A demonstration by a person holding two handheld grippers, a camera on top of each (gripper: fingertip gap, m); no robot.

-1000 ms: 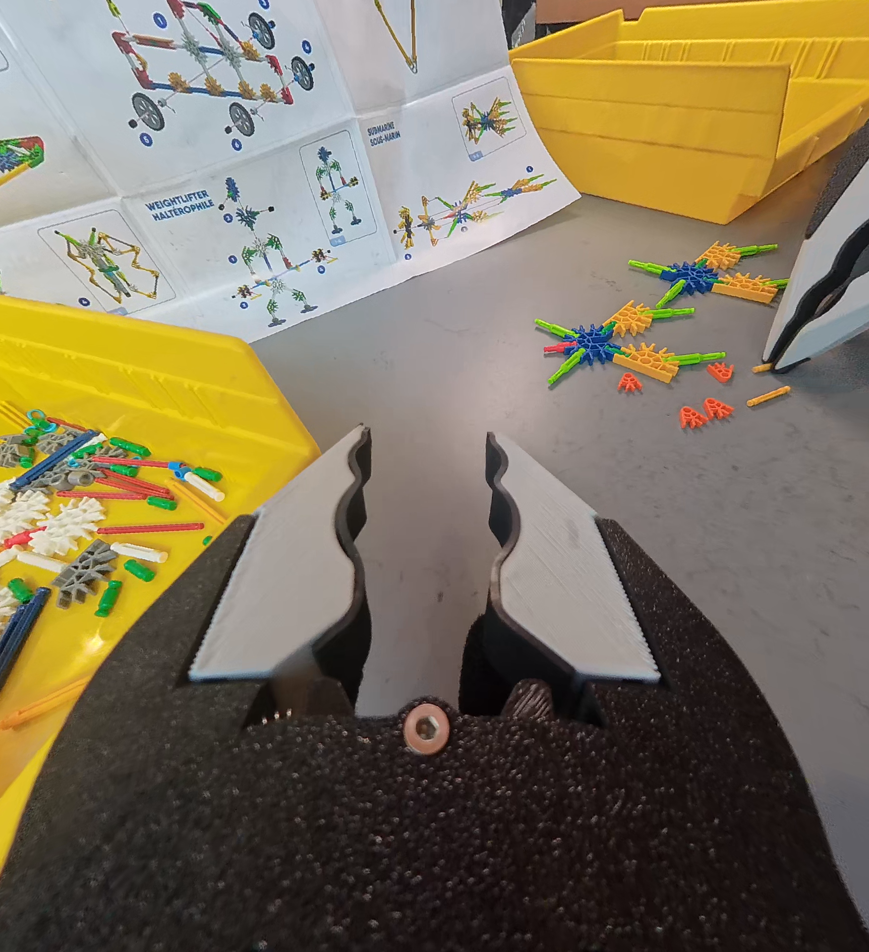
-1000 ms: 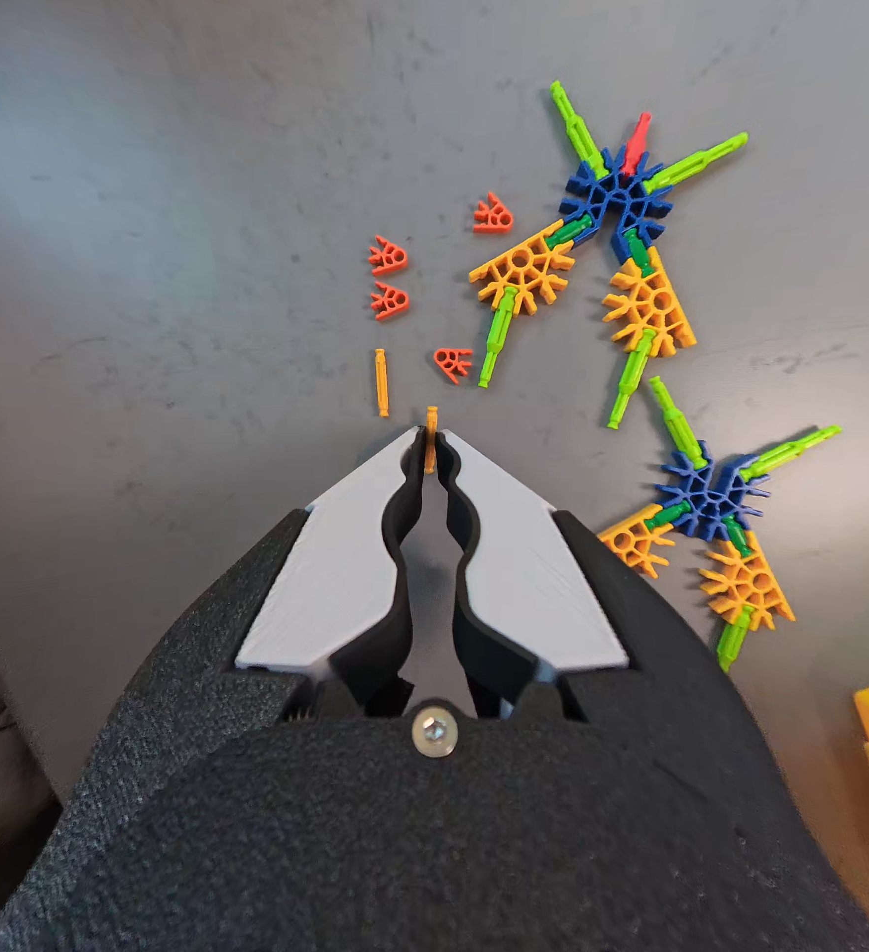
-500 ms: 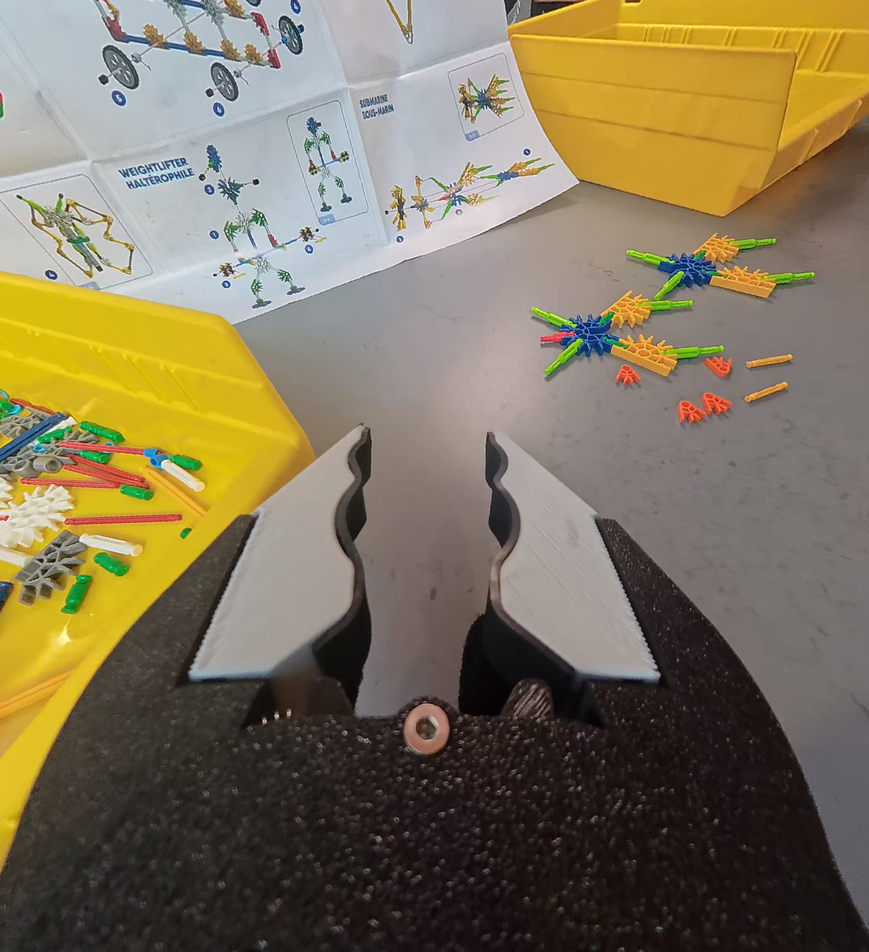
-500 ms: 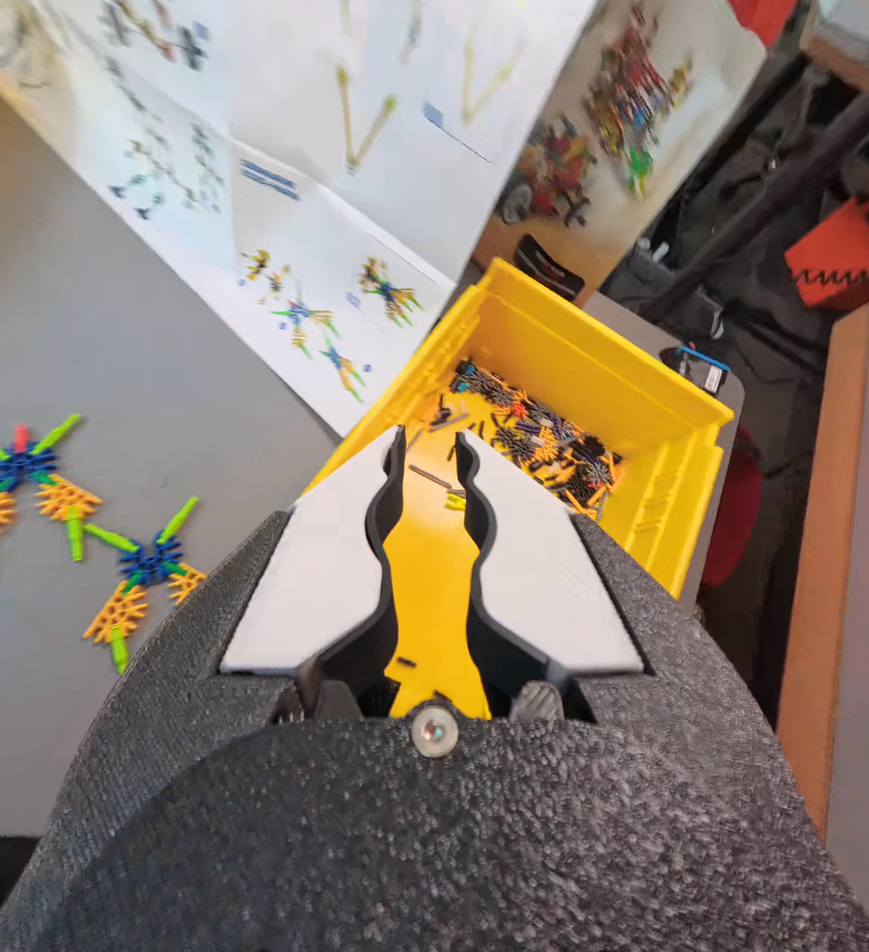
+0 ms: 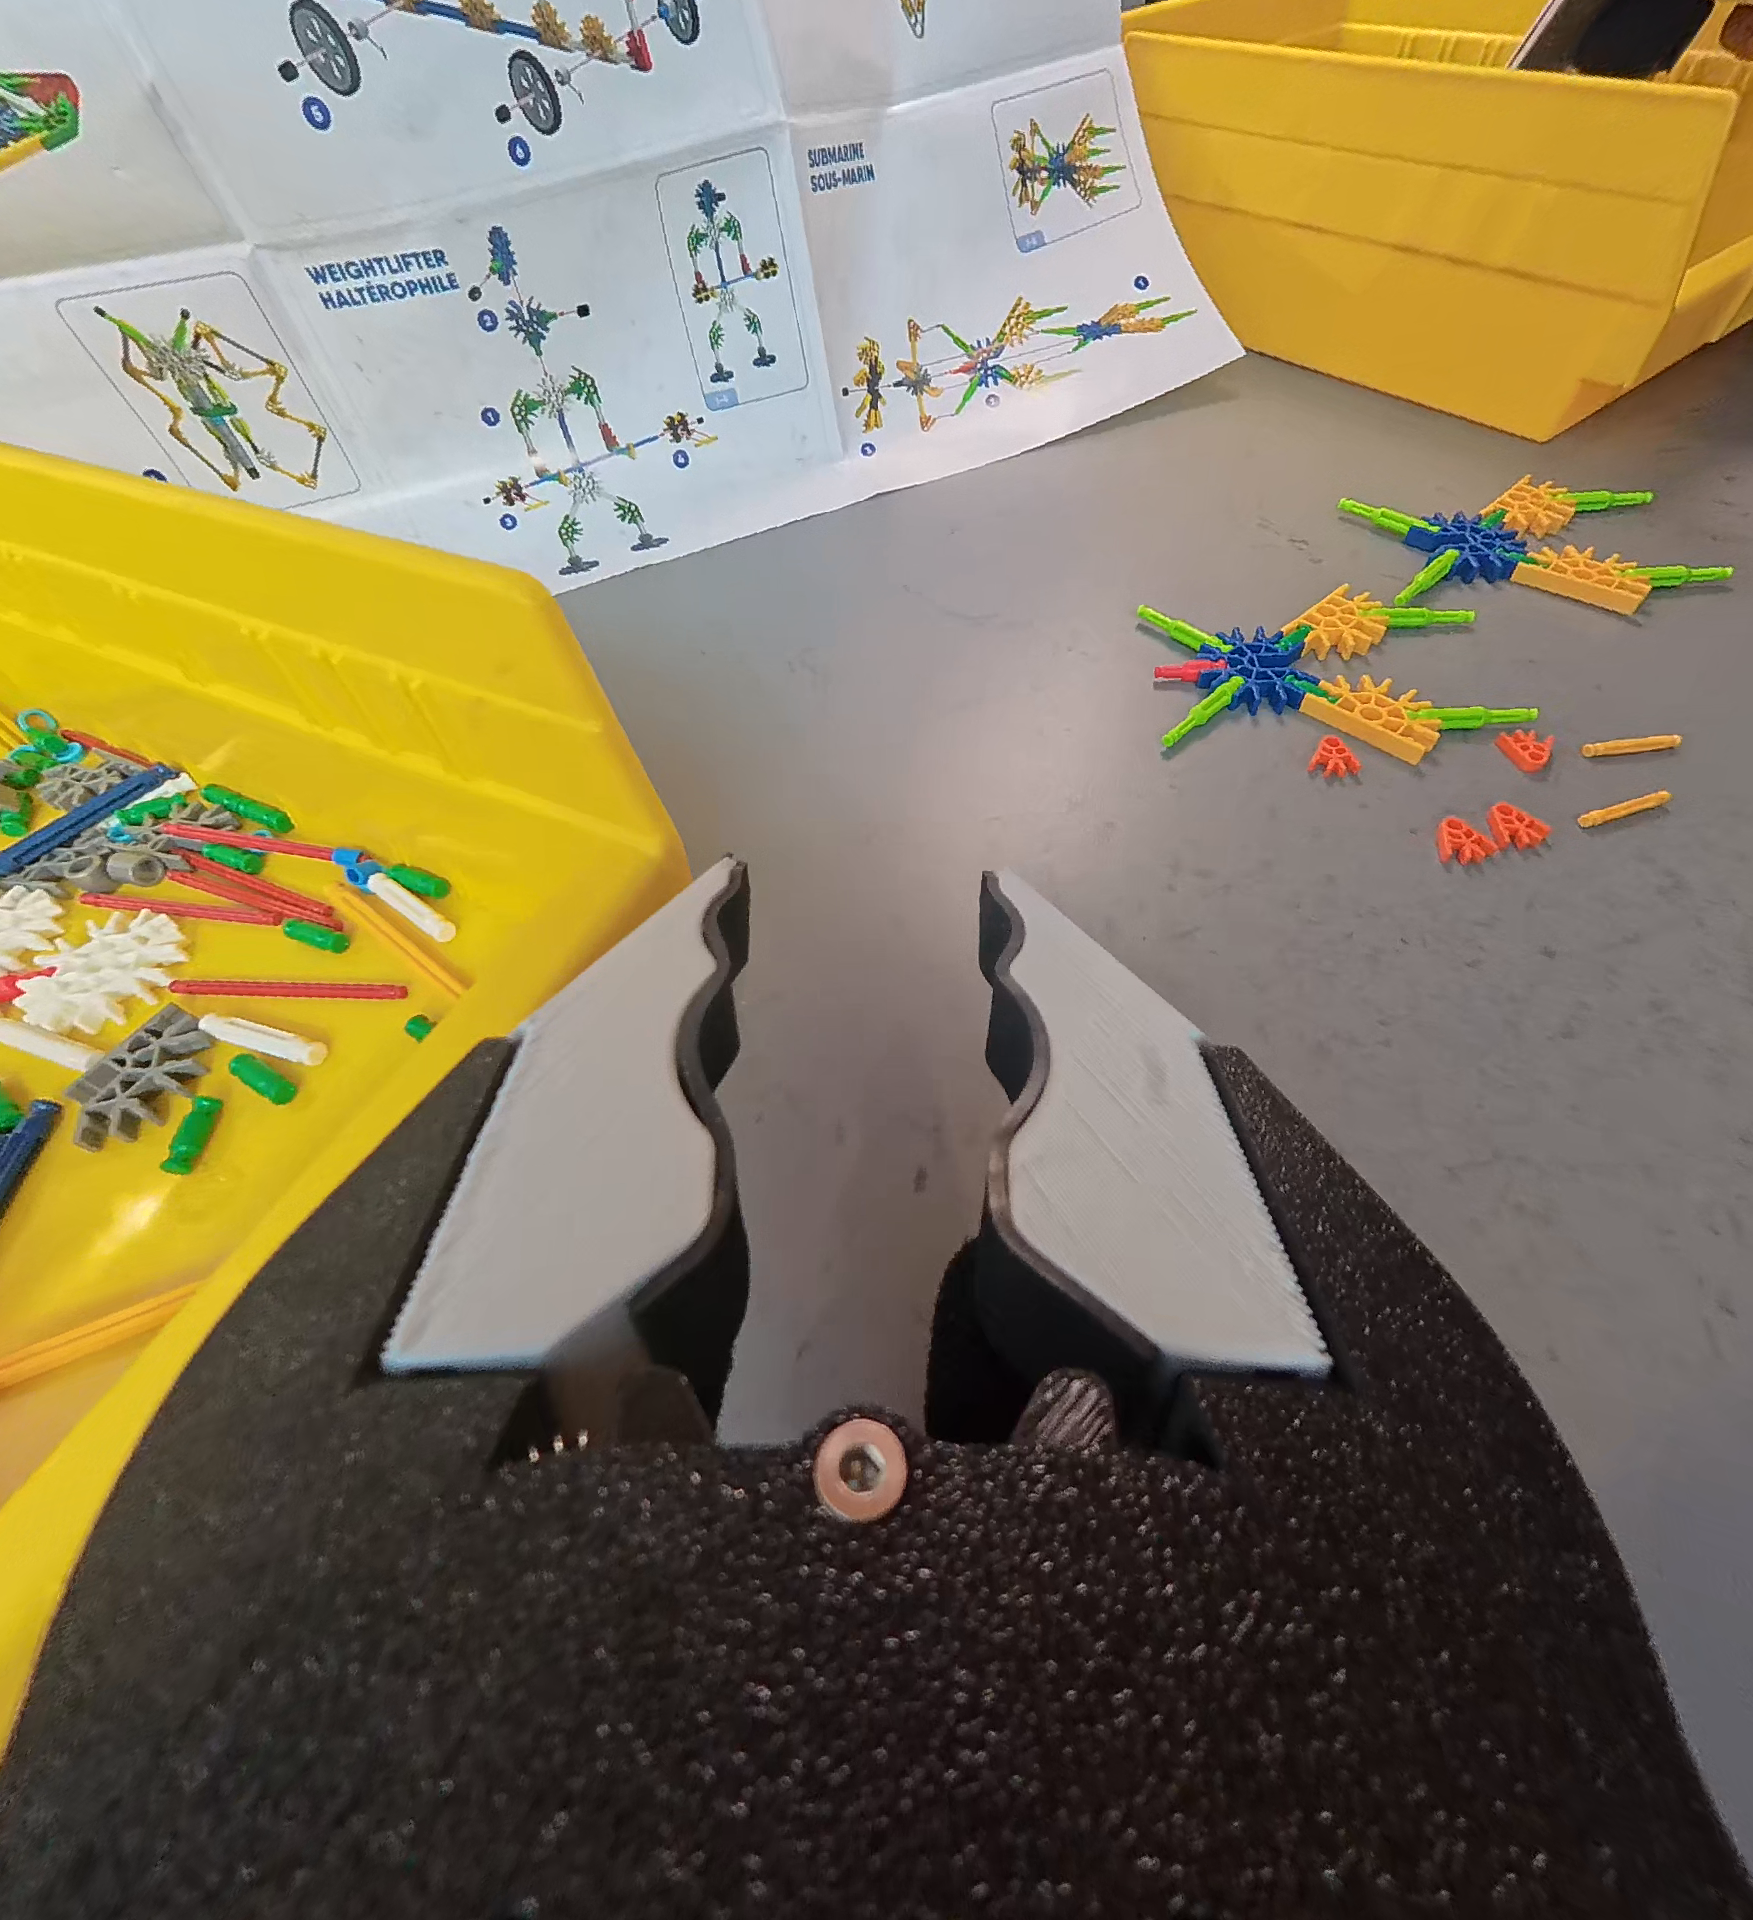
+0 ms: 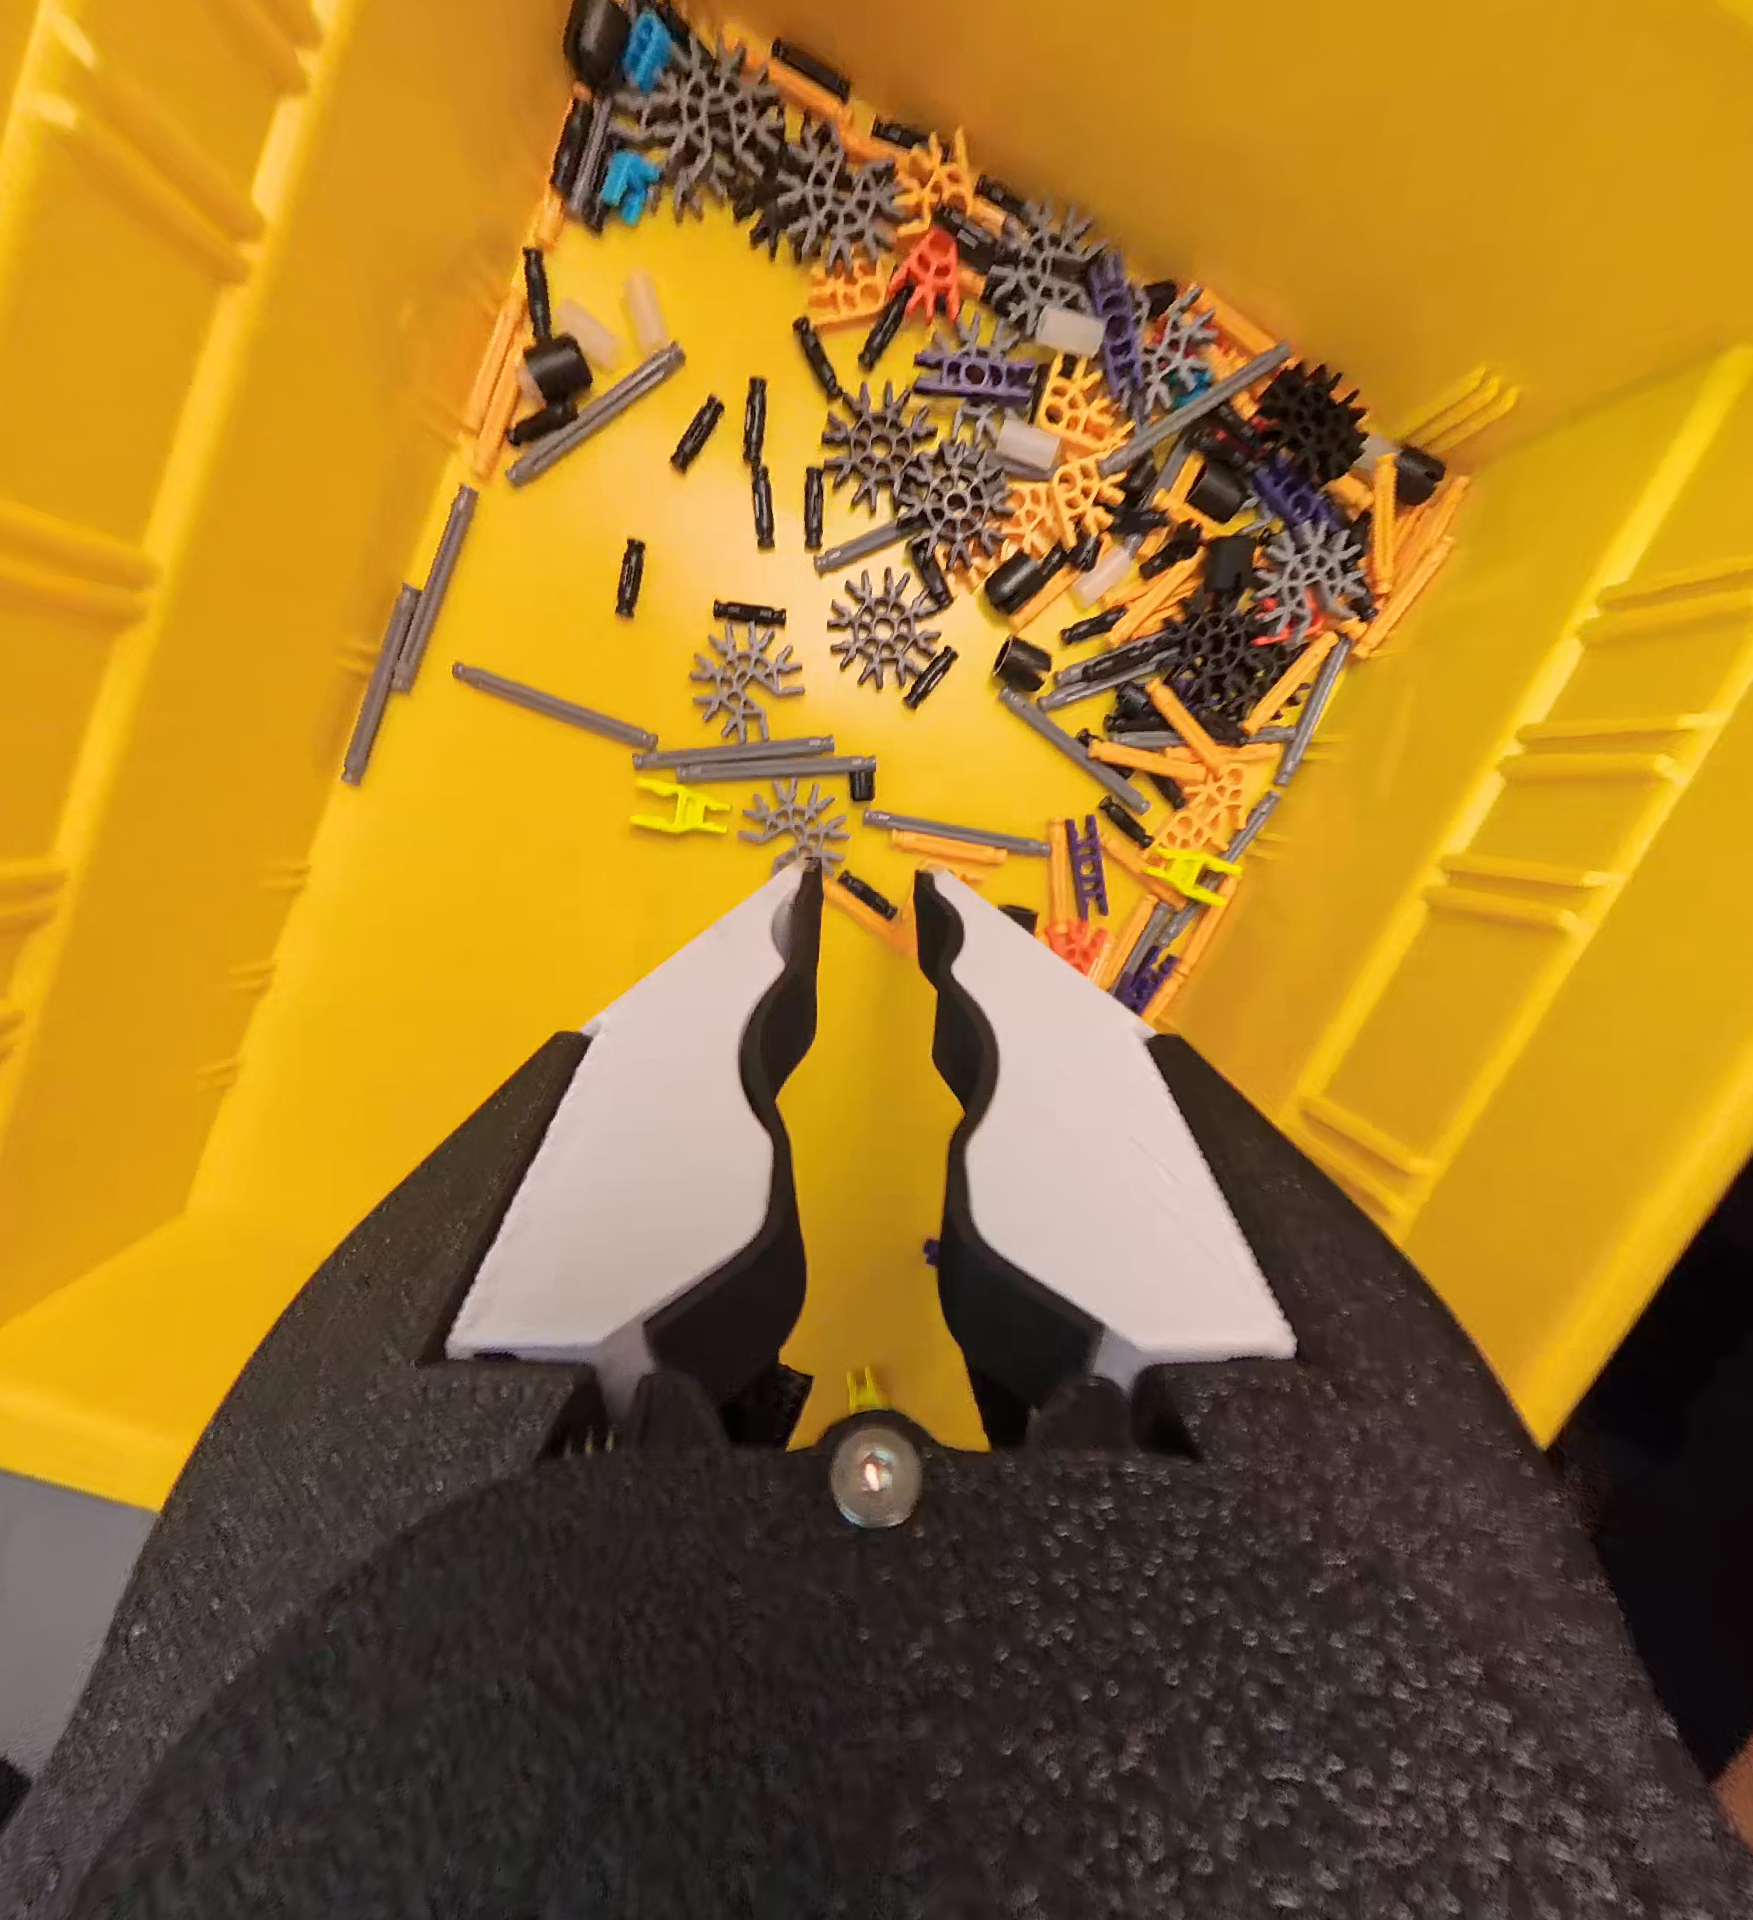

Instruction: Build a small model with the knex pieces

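Gone from the table's orange rods, the right gripper now hangs inside a yellow bin, jaws parted and empty above grey connectors; the left gripper gapes empty over the table.

Right gripper points down into a yellow bin, jaws slightly parted, empty. Loose grey, black and orange construction pieces lie heaped in the bin's far corner.

yellow bins of toy parts, instruction sheet
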